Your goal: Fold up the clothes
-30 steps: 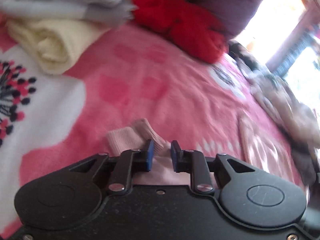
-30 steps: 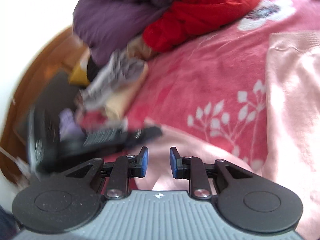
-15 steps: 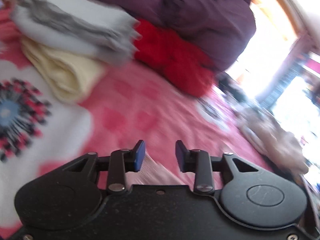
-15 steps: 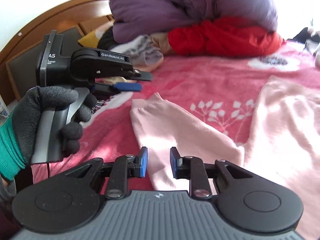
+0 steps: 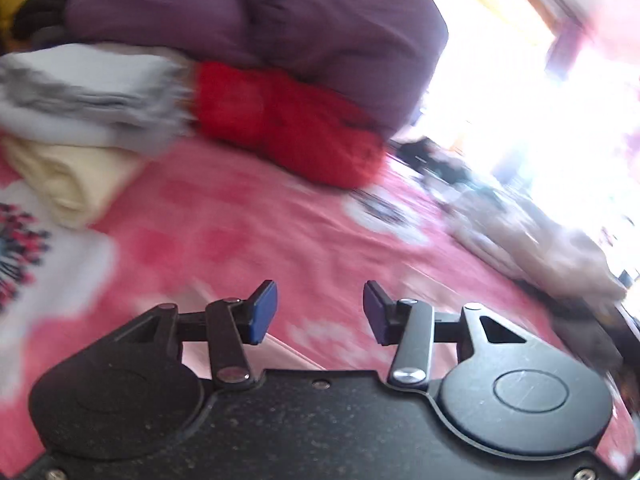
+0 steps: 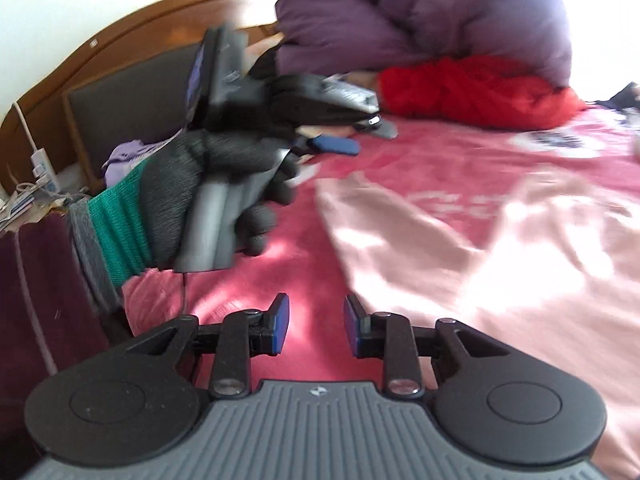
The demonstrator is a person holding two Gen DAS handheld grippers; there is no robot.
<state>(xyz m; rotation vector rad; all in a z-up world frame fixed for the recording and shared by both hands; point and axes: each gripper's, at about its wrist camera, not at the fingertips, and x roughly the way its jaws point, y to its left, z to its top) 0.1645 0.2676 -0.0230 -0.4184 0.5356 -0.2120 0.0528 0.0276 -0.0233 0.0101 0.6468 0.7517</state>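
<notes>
I take the bed (image 6: 460,160) as my landmark: its pink blanket fills both views, with a purple duvet (image 6: 420,12) bunched at the headboard end and a red garment (image 6: 472,88) just in front of it. The piece I'm folding, a pale pink top (image 6: 500,248), lies spread flat on the bed's near side, one sleeve laid towards the middle, presumably to start the fold. A folded stack (image 5: 76,120) sits towards the headboard, which I judge to be the finished pile. My left gripper (image 5: 320,312), in a gloved hand (image 6: 224,184), hovers above the bed, fingers opening with nothing between them. My right gripper (image 6: 316,324) hangs over bare blanket beside the top, fingers also opening, empty.
</notes>
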